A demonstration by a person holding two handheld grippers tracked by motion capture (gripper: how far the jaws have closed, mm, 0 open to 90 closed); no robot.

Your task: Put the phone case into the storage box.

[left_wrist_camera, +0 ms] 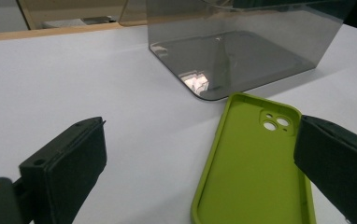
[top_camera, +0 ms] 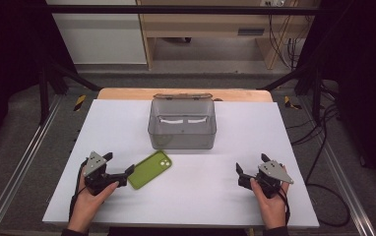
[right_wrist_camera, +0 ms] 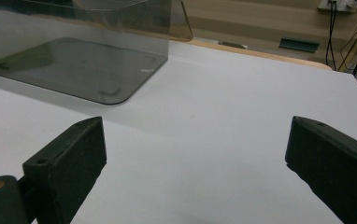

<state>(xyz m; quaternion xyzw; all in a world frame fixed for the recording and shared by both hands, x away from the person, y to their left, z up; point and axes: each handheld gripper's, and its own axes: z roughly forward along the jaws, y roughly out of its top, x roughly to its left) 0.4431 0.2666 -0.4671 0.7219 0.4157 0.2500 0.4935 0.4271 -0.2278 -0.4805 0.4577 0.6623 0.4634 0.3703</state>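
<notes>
A lime-green phone case [top_camera: 149,169] lies hollow side up on the white table [top_camera: 255,132], its camera cut-out end pointing toward a smoky transparent box [top_camera: 182,123]. My left gripper [top_camera: 119,164] is open just left of the case. In the left gripper view the case [left_wrist_camera: 256,168] lies between the jaws, close to the right one, with the box [left_wrist_camera: 242,46] beyond it. My right gripper [top_camera: 251,163] is open at the right front of the table with bare table between its jaws, and the box [right_wrist_camera: 74,51] stands ahead to its left.
The box stands open-topped at the middle back of the table, its floor bare. A wooden strip [top_camera: 127,93] borders the far table edge. Metal rails [top_camera: 23,157] run along both sides, and cables [top_camera: 324,162] lie on the floor at the right.
</notes>
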